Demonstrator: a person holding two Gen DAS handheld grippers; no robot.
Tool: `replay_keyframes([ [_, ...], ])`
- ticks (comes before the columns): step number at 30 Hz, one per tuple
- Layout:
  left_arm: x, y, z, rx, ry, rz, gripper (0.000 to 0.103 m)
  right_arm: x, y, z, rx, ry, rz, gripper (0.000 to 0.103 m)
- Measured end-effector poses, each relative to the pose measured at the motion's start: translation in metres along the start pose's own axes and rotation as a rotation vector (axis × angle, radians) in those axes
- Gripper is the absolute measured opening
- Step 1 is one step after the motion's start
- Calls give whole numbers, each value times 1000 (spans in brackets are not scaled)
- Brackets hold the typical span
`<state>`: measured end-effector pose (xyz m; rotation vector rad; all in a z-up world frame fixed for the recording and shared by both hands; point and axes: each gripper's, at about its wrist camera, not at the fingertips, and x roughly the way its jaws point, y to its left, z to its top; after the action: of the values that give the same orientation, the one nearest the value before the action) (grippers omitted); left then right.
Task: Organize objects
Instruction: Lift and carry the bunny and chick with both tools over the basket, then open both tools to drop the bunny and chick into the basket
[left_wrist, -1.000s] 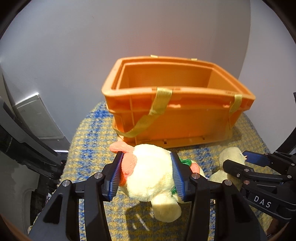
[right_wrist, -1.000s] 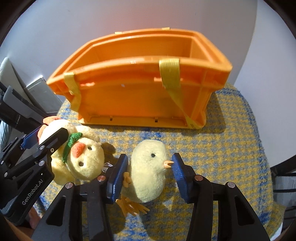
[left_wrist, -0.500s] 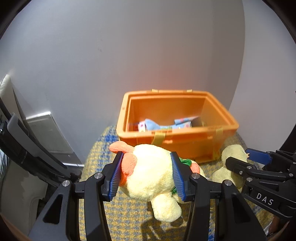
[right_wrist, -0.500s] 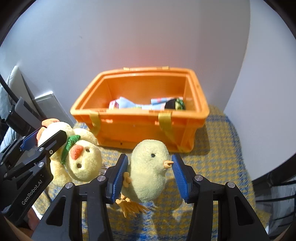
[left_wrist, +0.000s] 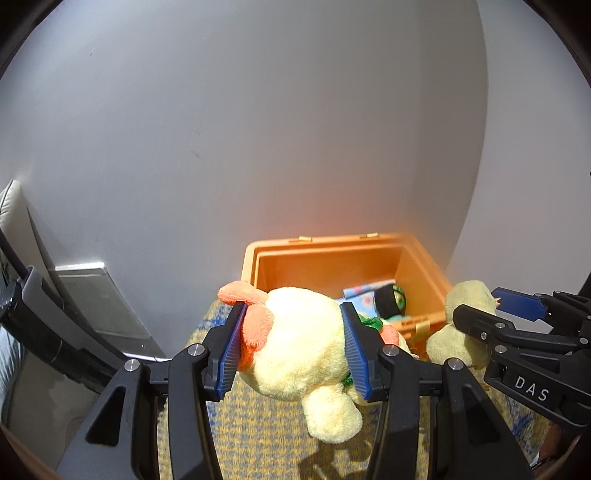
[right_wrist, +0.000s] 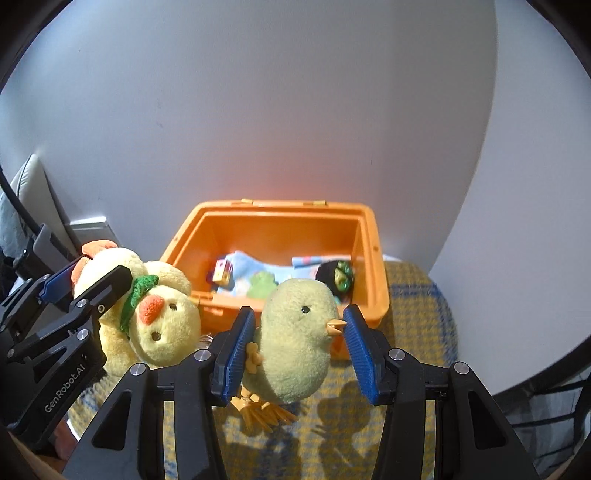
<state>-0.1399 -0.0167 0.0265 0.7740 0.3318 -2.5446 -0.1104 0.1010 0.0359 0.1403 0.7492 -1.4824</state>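
"DAS" is printed in white on the black body of the right gripper as seen from the left wrist view, and "GenRobot.AI" is read along the body of the left gripper from the right wrist view. Two plush toys are counted, one per gripper. The larger plush chick, pale yellow with an orange comb, an orange beak and a green neck scarf, is clamped between the blue ribbed pads of the left gripper and is held in the air above the cloth. The small plush chick, yellow-green with a small orange beak, black bead eyes and orange feet dangling below, is gripped between the blue pads of the right gripper. Both toys are held just in front of one orange crate, which stands on a yellow-and-blue checked cloth against a white wall and already contains light blue patterned fabric, a small colourful cube and a dark object with green.
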Motion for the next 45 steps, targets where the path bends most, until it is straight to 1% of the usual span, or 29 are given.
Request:
replay_keyframes([
  [10,29,1,25,5,0,-1,48,18,-2,30,-13,-9,-10,49],
  [17,60,0,37,11,16,-3,48,45,-10,47,-12,9,-16,49],
  [27,110,0,42,7,63,2,50,90,-18,60,-16,53,-10,50],
  [33,126,-2,41,6,79,9,51,108,-22,60,-22,72,-5,50],
  [38,128,-7,40,11,84,27,54,115,-22,57,-35,91,-15,51],
  [39,126,-7,40,9,80,42,61,114,-23,56,-34,89,-20,52],
  [40,125,-7,40,8,77,54,71,113,-23,55,-33,87,-28,57],
  [41,123,-7,40,7,69,68,75,109,-24,54,-32,78,-39,62],
  [42,120,-6,41,5,59,87,82,107,-25,54,-32,70,-46,71],
  [43,119,-6,41,3,56,95,88,104,-25,54,-33,62,-50,78],
  [45,114,-7,41,-3,52,103,93,98,-25,54,-34,51,-54,82],
])
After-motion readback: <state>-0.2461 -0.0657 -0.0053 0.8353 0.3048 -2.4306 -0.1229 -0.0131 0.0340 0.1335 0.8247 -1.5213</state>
